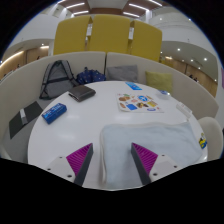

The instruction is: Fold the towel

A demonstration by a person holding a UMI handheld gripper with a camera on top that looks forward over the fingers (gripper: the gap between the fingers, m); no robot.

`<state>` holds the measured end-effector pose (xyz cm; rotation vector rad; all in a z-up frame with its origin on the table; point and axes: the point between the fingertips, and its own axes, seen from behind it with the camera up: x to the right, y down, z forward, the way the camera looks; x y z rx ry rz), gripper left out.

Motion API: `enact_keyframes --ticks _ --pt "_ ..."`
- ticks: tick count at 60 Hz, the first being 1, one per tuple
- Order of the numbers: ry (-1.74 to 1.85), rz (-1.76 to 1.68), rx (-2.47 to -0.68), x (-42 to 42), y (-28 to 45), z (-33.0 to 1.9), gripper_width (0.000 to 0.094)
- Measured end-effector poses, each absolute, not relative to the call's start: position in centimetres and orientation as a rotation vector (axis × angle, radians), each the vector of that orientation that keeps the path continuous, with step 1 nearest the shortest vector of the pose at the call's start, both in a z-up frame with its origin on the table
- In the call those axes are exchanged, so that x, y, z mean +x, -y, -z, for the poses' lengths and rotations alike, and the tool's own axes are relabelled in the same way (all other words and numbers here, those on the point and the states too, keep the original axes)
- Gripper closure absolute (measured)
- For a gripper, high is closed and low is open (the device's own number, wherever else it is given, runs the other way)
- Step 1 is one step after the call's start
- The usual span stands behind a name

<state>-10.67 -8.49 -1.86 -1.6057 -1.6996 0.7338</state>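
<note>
The claw (112, 160) is sitting low over a round white table (100, 125), its two fingers spread wide apart, each showing a magenta pad (80, 157) on its inner face. Nothing is being held and nothing is lying between the fingers; only bare tabletop is showing in the gap. The towel (182, 135), white and hard to tell from the table, is lying in a rumpled heap beyond the right finger, towards the table's far right side, not touching the claw. Four other things are resting on the table, well ahead of the fingers: one blue box (53, 113) to the left, one dark flat pouch (80, 93) behind it, one sheet printed with coloured pictures (140, 101) near the middle, and one small blue item (134, 86) just behind that sheet, too small to name. What the box and pouch are holding cannot be seen. One chair with a dark seat (26, 121) is standing at the table's left side, and one dark backpack (58, 73) is sitting behind it. One yellow partition (105, 38) is standing beyond the table.
</note>
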Motion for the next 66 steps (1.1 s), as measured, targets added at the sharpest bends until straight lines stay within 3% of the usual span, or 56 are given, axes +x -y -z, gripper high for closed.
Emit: enact_keyframes --ticks 1,8,18,27,33,40,50,53,60,62,66 --pt "1.706 -0.74 -1.612 -10.9 8.7 2.1 0.0118" --pt "1.693 -0.646 -1.624 -10.8 7.5 2.3 0.0881" --pt "1.757 -0.71 -1.791 -7.5 12.5 0.8 0.091" --pt "1.707 -0.945 -1.872 -7.5 15.4 -6.6 0.0909" --pt "1.63 -1.007 -1.864 -8.9 11.2 -11.1 0.0909" --pt "1.593 -0.944 -1.883 -10.3 3.3 -11.3 0.0894" --pt "1.579 -0.806 -1.982 -9.2 -5.6 -4.1 0.0893" --pt "1.577 -0.773 -2.022 -8.7 -7.0 -2.0 0.0837" --pt "1.615 -0.69 -2.066 -6.7 -8.8 0.3 0.0042" --pt "1.605 -0.663 -2.062 -6.1 -9.5 -0.3 0.0104" --pt "1.576 -0.661 -2.043 -4.4 -10.1 -3.1 0.0069"
